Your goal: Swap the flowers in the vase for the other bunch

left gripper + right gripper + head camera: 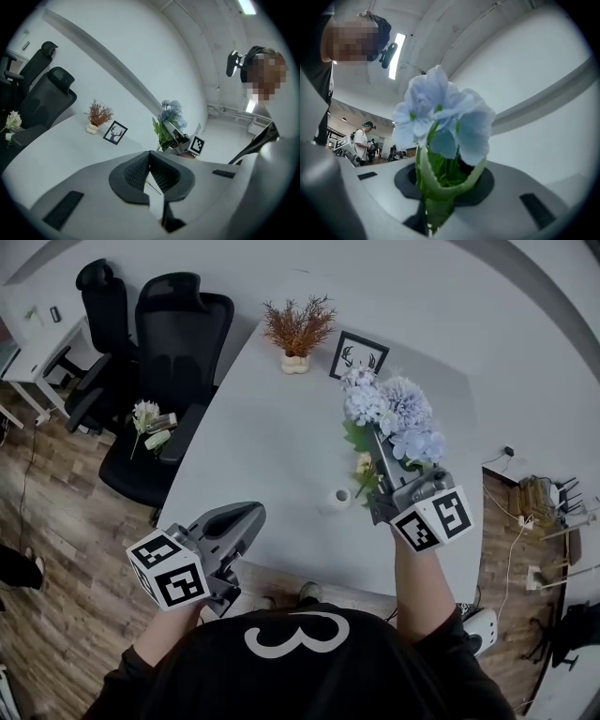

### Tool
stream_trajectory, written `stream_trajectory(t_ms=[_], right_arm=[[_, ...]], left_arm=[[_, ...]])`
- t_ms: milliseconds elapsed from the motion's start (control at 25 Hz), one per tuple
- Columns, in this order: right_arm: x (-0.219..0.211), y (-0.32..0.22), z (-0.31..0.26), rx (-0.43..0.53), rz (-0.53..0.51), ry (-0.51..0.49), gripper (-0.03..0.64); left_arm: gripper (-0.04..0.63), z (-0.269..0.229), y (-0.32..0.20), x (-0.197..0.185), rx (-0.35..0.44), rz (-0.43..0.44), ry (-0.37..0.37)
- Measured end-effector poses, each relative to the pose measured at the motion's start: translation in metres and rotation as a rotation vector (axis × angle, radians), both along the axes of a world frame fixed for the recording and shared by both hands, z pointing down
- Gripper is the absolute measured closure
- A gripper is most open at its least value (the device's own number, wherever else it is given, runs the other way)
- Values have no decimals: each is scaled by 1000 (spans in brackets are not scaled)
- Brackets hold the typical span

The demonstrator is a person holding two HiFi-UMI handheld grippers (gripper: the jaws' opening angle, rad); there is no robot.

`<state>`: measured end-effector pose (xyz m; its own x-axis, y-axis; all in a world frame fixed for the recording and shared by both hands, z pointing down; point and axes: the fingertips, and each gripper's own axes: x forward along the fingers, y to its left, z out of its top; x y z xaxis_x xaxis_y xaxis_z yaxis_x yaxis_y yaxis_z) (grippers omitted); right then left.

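My right gripper (383, 450) (440, 187) is shut on the green stems of a bunch of pale blue hydrangea flowers (392, 413) (443, 122), held over the right side of the white table (272, 437). The same bunch (169, 115) shows in the left gripper view. A small white vase (339, 497) stands on the table just left of the right gripper. A second bunch, of white flowers (145, 416) (12, 121), lies on a black chair's seat at the left. My left gripper (253, 512) (150, 155) hangs at the table's near left edge, jaws together with nothing in them.
A dried reddish plant in a cream pot (297, 332) (97, 117) and a framed deer picture (358, 355) (115, 132) stand at the table's far end. Two black office chairs (169, 343) stand left of the table. Cables and gear lie on the floor at right (544, 512).
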<state>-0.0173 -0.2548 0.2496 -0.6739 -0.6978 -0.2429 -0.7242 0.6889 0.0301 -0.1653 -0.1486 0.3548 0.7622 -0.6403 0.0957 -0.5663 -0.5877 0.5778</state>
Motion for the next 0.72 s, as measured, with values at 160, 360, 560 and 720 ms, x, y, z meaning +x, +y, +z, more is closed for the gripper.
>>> stream_trajectory(t_ms=[160, 360, 560, 720], right_arm=[[-3, -5, 24, 20, -20, -10, 509], [-5, -14, 59, -26, -38, -15, 509], [-6, -19, 94, -83, -33, -13, 506], [-7, -20, 121, -132, -27, -2, 500]], left_arm=[[584, 3, 1, -8, -11, -29, -11], [584, 6, 4, -23, -26, -76, -21], [584, 15, 7, -37, -54, -110, -61], [584, 19, 8, -40, -67, -120, -61]])
